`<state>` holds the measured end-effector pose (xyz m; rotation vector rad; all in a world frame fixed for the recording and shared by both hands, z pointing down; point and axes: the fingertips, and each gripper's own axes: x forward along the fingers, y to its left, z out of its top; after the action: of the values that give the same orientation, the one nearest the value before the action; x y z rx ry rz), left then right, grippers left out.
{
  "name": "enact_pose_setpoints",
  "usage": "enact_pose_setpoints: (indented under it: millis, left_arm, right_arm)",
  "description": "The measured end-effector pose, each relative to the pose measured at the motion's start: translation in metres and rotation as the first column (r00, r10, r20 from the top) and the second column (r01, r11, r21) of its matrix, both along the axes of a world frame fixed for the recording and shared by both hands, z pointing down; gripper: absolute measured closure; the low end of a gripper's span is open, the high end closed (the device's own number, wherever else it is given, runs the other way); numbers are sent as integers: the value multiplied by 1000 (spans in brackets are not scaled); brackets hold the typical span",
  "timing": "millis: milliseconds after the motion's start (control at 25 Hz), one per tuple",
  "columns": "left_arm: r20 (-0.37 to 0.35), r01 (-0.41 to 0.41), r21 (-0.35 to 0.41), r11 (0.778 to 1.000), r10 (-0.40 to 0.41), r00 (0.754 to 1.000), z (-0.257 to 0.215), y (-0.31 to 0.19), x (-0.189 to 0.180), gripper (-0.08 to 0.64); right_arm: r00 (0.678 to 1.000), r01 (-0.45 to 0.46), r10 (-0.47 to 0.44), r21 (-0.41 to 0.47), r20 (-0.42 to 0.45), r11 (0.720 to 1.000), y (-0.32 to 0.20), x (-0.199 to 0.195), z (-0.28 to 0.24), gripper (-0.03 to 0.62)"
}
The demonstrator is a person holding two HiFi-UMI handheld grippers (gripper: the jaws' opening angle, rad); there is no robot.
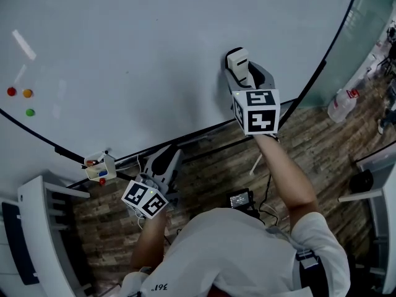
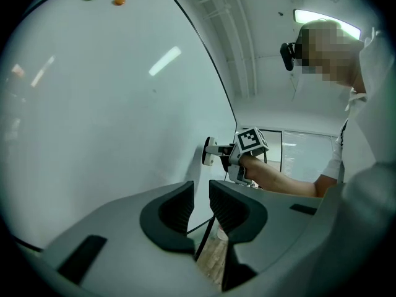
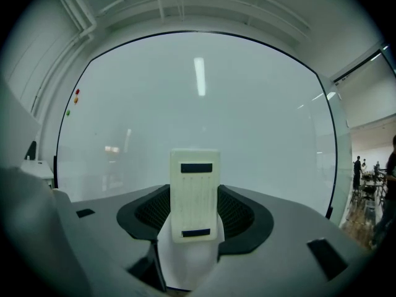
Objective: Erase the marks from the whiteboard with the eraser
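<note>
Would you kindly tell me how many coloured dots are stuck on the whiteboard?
3, grouped near the whiteboard's left end in the head view: a red dot, an orange dot beside it, a green dot below. Others could lie behind the eraser.

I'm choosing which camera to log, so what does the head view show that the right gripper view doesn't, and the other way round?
Only the head view: the left gripper, low beneath the whiteboard's edge, the person's arms, and the marker cube on the right gripper. Only the right gripper view: the jaws clamped on the eraser's sides, two dark slots on its back, and the ceiling. Both: the whiteboard, the eraser, three coloured magnets.
</note>
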<state>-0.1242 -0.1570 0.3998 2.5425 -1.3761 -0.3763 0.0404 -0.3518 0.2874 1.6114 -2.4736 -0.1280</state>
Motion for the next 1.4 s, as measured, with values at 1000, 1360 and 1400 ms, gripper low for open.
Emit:
enact_pose_setpoints:
  millis: [1000, 1360, 1400]
  left_arm:
    - [-26, 165, 39, 986, -164, 986, -12, 56, -112, 479]
    - [-32, 175, 39, 984, -174, 984, -7, 64, -129, 478]
    - [-33, 175, 38, 984, -174, 984, -7, 64, -129, 477]
  right_arm:
    - [931, 365, -351, 194, -104, 911, 90, -249, -120, 339]
    - [952, 300, -271, 253, -142, 920, 85, -271, -132, 339]
    - [954, 294, -265, 257, -143, 920, 84, -272, -132, 339]
